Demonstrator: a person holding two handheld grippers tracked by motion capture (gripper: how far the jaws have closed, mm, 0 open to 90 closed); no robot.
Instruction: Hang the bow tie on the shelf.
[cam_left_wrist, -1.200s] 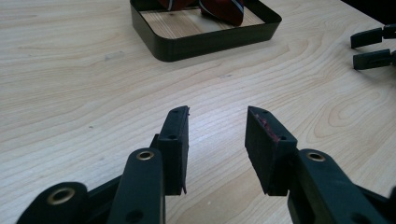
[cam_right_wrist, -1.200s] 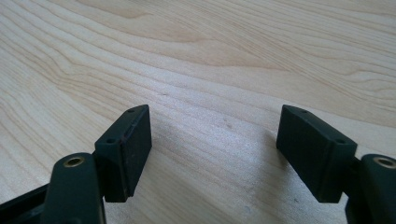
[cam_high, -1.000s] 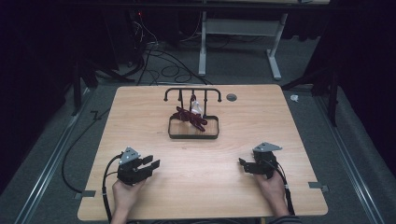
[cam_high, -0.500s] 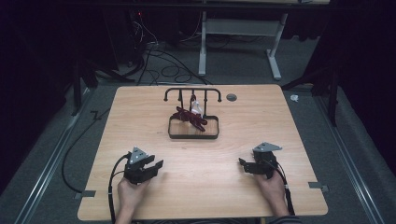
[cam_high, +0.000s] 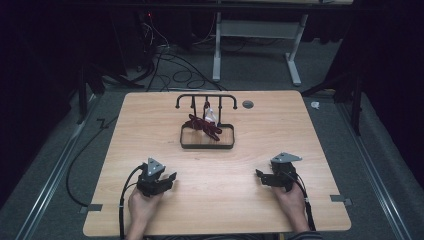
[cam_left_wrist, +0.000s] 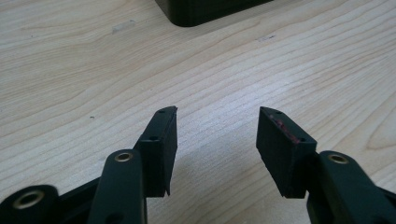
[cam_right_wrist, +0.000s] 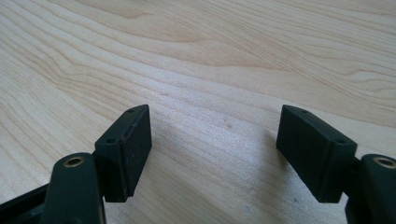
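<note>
A small black tray (cam_high: 207, 147) sits in the middle of the wooden table (cam_high: 150, 125), with a black hook rack (cam_high: 192, 96) standing behind it. A dark red bundle (cam_high: 202, 126) lies in the tray and a small white object (cam_high: 210, 116) hangs or stands just behind it. My left gripper (cam_high: 169, 179) rests low at the near left, open; its jaws (cam_left_wrist: 217, 135) have just been opening, with only bare wood between them. The tray's corner (cam_left_wrist: 205, 9) lies ahead of it. My right gripper (cam_high: 261, 176) is at the near right, open (cam_right_wrist: 215, 140) over bare wood.
A round grey grommet (cam_high: 247, 104) is set into the table's far side. Cables trail from both grippers over the near edge. Beyond the table are a desk frame (cam_high: 295, 55) and loose floor cables (cam_high: 170, 60).
My left hand has slid a little to the right along the near part of the table. The right hand has stayed where it was.
</note>
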